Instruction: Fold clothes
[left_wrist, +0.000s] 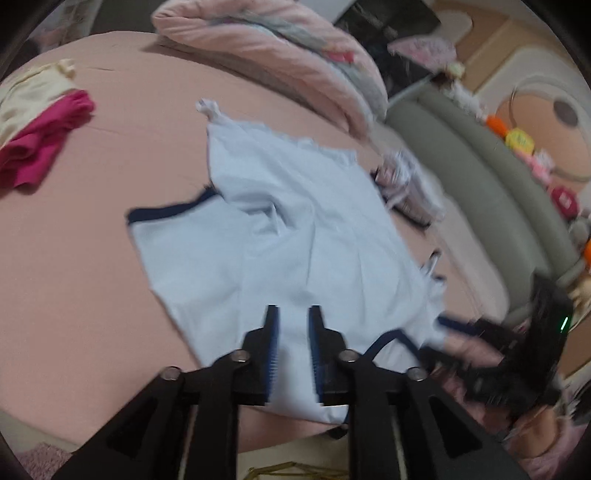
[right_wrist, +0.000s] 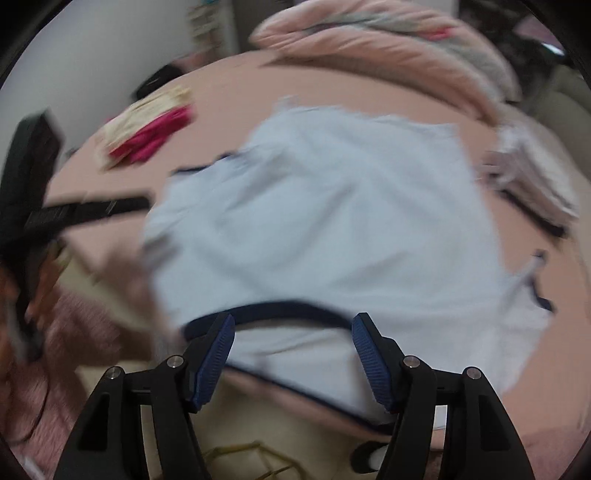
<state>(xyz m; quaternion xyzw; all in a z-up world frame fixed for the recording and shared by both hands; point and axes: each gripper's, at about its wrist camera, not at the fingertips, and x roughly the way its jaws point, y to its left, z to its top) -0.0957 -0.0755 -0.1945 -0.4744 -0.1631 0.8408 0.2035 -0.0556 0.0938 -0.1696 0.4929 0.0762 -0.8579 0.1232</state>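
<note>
Our left tool (left_wrist: 292, 347) hovers over the near hem of the pale blue shirt (left_wrist: 295, 236), its jaws slightly apart and gripping nothing. Our right tool (right_wrist: 293, 354) stands wide open and empty above the navy collar (right_wrist: 269, 310). We judge the folding barely begun: the shirt lies spread and wrinkled on the pink bed (left_wrist: 92, 258). A magenta garment (left_wrist: 44, 144) waits well apart, a pink duvet (left_wrist: 258, 40) lies beyond, and another garment (left_wrist: 406, 184) sits just beside the shirt.
</note>
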